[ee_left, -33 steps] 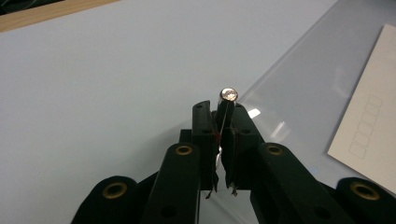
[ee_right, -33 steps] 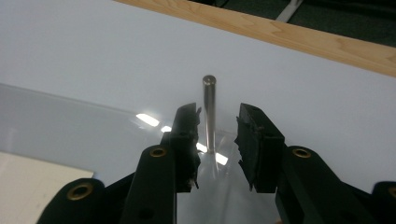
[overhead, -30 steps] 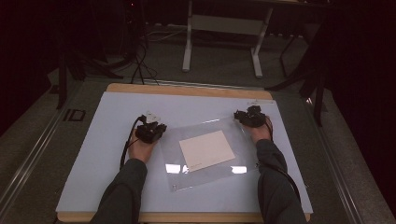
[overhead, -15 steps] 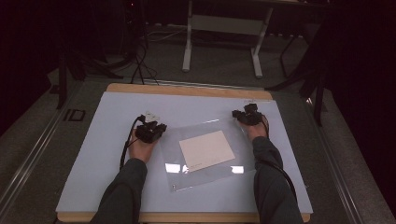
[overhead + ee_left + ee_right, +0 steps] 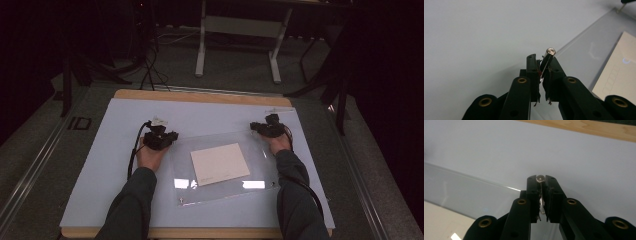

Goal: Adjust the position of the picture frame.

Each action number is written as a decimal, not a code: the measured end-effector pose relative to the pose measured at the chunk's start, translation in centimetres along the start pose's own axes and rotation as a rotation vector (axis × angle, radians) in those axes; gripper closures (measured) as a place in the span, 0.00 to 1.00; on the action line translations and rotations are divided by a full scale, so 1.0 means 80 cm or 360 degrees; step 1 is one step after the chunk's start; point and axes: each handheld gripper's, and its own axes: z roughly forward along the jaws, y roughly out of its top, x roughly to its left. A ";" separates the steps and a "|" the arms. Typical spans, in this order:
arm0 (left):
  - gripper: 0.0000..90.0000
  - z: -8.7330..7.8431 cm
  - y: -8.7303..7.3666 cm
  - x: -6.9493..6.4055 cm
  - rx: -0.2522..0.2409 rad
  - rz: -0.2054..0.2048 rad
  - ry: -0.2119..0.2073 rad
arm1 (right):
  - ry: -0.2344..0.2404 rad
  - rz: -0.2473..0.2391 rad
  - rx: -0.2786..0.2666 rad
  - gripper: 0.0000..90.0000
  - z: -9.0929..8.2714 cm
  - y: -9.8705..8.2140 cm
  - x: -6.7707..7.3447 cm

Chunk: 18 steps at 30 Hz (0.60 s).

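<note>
A clear acrylic sheet (image 5: 260, 157) lies on the white table top (image 5: 100, 165) with a beige card (image 5: 220, 163) under it. My left gripper (image 5: 167, 136) sits at the sheet's far left corner. In the left gripper view my left gripper (image 5: 541, 62) is shut on a small metal pin (image 5: 548, 58) that stands tilted above the sheet (image 5: 584, 50). My right gripper (image 5: 259, 128) is at the far right corner. In the right gripper view my right gripper (image 5: 541, 181) is shut on a second metal pin (image 5: 540, 178) at the sheet's edge (image 5: 461, 192).
Small metal pins hold the sheet's near corners, one at the left (image 5: 181, 201) and one at the right (image 5: 273, 184). A wooden border (image 5: 200, 96) runs along the table's far edge. Dark floor, cables and a stand's legs (image 5: 235, 50) lie beyond.
The right hand has shifted a little around the sheet's far right corner. The left hand and the sheet stay where they were.
</note>
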 end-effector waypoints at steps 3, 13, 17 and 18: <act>0.92 -0.002 0.004 0.003 -0.0010 -0.0016 -0.0012 | 0.0016 0.0003 0.0009 0.92 -0.002 -0.001 0.001; 0.91 -0.005 0.009 0.011 -0.0009 -0.0043 -0.0029 | 0.0065 -0.0007 0.0026 0.92 -0.015 -0.013 0.010; 0.91 -0.004 0.008 0.016 -0.0005 -0.0060 -0.0021 | 0.0068 -0.0003 0.0004 0.92 -0.019 -0.021 0.018; 0.91 -0.003 0.009 0.018 -0.0001 -0.0063 -0.0019 | 0.0065 -0.0002 0.0002 0.92 -0.020 -0.022 0.020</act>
